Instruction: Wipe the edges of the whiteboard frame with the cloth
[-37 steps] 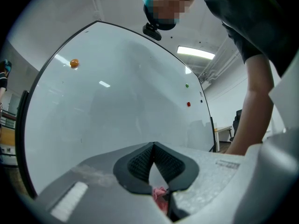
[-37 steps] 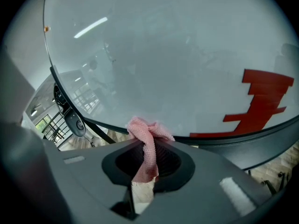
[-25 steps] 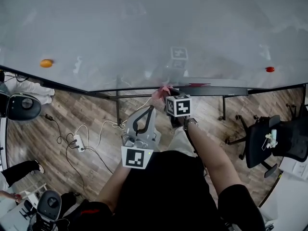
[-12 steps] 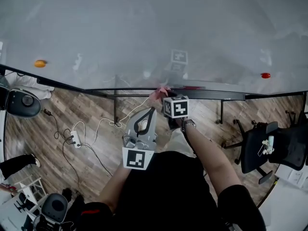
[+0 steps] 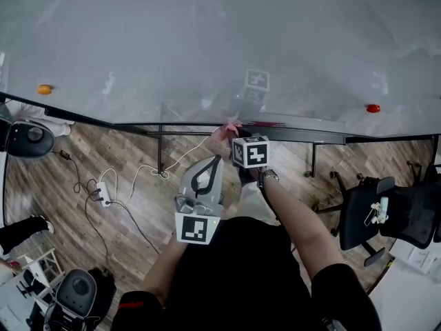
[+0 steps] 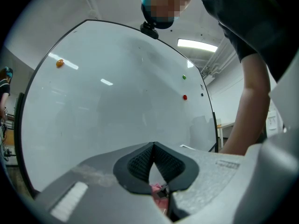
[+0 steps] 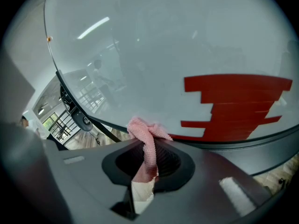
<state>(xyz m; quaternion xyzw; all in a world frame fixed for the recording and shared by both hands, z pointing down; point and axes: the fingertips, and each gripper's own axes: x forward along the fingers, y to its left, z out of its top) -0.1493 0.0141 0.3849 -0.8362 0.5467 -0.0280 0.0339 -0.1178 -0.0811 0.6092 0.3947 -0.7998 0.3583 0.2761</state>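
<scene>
Overhead, the whiteboard (image 5: 220, 47) filled the upper half of the head view, its surface pale and glossy. Below it ran the wood-plank floor (image 5: 131, 171), and the dark whiteboard frame (image 5: 310, 136) marked the board's lower edge across the picture. A black office chair (image 5: 386, 212) stood on the floor at the right, well apart from the person's arms.

The left gripper (image 5: 218, 158) was held low in front of the person's body, pointing toward the board. In the left gripper view, the left gripper (image 6: 153, 146) had its ribbed pads closed tip to tip with nothing pinched between them.

The right gripper (image 5: 233, 138) reached further forward to the frame. The right gripper (image 7: 148, 155) was clamped on a pink cloth (image 7: 147, 143), which ran up between the pads and bunched above them. In the head view the cloth (image 5: 227, 131) lay at the bottom frame edge, just left of a red stepped marking (image 7: 233, 104) on the board. Whether it pressed on the frame could not be told.

A white power strip (image 5: 103, 194) with trailing cables lay on the floor at the left. An orange magnet (image 5: 45, 89) sat near the board's left end and a red magnet (image 5: 373, 108) near its right.
</scene>
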